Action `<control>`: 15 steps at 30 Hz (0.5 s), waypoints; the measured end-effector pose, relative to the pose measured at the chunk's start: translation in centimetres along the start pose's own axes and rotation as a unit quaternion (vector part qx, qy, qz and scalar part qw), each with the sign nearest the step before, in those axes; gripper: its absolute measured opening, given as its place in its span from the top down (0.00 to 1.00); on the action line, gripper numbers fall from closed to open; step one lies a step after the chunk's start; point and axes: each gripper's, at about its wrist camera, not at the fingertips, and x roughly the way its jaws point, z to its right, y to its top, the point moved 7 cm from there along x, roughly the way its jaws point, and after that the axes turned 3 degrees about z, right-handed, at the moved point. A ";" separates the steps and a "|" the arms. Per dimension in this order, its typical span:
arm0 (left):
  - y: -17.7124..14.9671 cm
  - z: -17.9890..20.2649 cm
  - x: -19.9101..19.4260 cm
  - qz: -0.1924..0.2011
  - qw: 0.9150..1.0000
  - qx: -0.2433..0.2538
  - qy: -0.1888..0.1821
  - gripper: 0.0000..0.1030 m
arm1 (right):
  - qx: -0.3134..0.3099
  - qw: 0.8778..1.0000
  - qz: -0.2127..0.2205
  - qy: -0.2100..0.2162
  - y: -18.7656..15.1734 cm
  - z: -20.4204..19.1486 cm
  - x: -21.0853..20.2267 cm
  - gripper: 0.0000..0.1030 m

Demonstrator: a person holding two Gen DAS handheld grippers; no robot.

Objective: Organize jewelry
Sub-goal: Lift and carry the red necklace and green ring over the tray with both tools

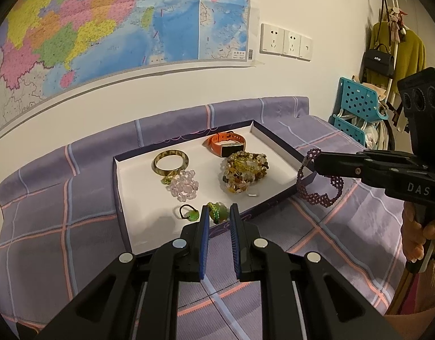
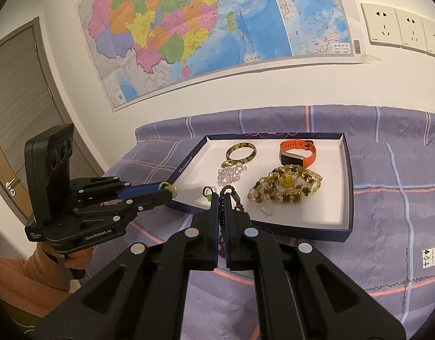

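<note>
Two handheld grippers are hovering at the near edge of a shallow box [image 2: 302,232] that is lying on a purple checked cloth, each one carrying a piece still waiting for a spot.

On the left, the left gripper [image 1: 217,208] is pinching a small green beaded piece [image 1: 216,212] at the very tips of its jaws. It is pointing down over the near corner of the box, which looks like the natural way in for something so small. Just beside those tips, a black hair tie [image 1: 189,214] with a green bead is lying inside the box.

Moving across, a mottled bangle [image 1: 171,152] is sitting toward the far side, with a cluster of clear pink beads [image 1: 183,187] touching it. Further right, an orange watch [image 1: 231,148] is resting by the far wall, and a heap of amber beads [image 1: 245,172] is lying just in front of it.

On the right, the right gripper [image 1: 315,161] is clamping its jaws fully on a purple beaded bracelet [image 1: 311,200]. The bracelet is dangling in a loose loop beyond the box's right wall, over the cloth and not yet inside. I would guess it is heading for the bare floor by that near right corner.
</note>
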 end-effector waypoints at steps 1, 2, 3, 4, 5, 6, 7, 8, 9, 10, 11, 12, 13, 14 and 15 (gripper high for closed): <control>0.1 0.0 0.1 0.000 1.000 0.000 0.000 0.88 | 0.000 1.000 0.000 0.000 0.0 0.0 0.0 0.97; 0.1 -0.1 0.1 0.000 1.000 0.000 0.000 0.88 | 0.000 1.000 0.000 0.000 0.1 0.1 0.1 0.97; 0.2 -0.1 0.2 0.000 1.000 0.000 0.001 0.88 | 0.000 1.000 0.000 0.000 0.3 0.1 0.1 0.97; 0.2 -0.1 0.2 0.000 1.000 0.000 0.002 0.88 | 0.000 1.000 0.001 -0.001 0.3 0.2 0.2 0.97; 0.2 -0.2 0.2 -0.001 1.000 -0.001 0.001 0.88 | 0.000 1.000 0.001 0.000 0.5 0.2 0.2 0.97; 0.3 -0.2 0.3 0.000 1.000 -0.001 0.002 0.88 | -0.001 1.000 0.001 -0.001 0.6 0.3 0.3 0.97; 0.3 -0.2 0.3 0.000 1.000 0.000 0.003 0.88 | -0.001 1.000 0.001 -0.001 0.6 0.3 0.3 0.97; 0.3 -0.2 0.3 -0.001 1.000 0.000 0.004 0.88 | -0.001 1.000 0.001 0.000 0.7 0.3 0.3 0.97; 0.4 -0.3 0.4 0.000 1.000 0.000 0.004 0.88 | -0.002 1.000 0.002 0.000 0.7 0.3 0.3 0.97; 0.4 -0.3 0.4 0.000 1.000 0.000 0.005 0.88 | -0.003 1.000 0.002 0.000 0.8 0.3 0.4 0.97; 0.5 -0.4 0.4 0.001 1.000 0.000 0.006 0.88 | -0.003 1.000 0.002 0.000 0.9 0.3 0.4 0.97; 0.6 -0.5 0.4 0.001 1.000 0.000 0.007 0.88 | -0.004 1.000 0.002 0.001 0.9 0.3 0.4 0.97; 0.7 -0.5 0.4 0.002 1.000 0.000 0.008 0.88 | -0.004 1.000 0.002 0.001 1.0 0.4 0.5 0.97; 0.8 -0.5 0.5 0.002 1.000 0.000 0.008 0.88 | -0.004 1.000 0.002 0.000 1.1 0.4 0.6 0.97; 0.9 -0.6 0.5 0.003 1.000 0.000 0.009 0.88 | -0.004 1.000 0.002 0.001 1.1 0.5 0.6 0.97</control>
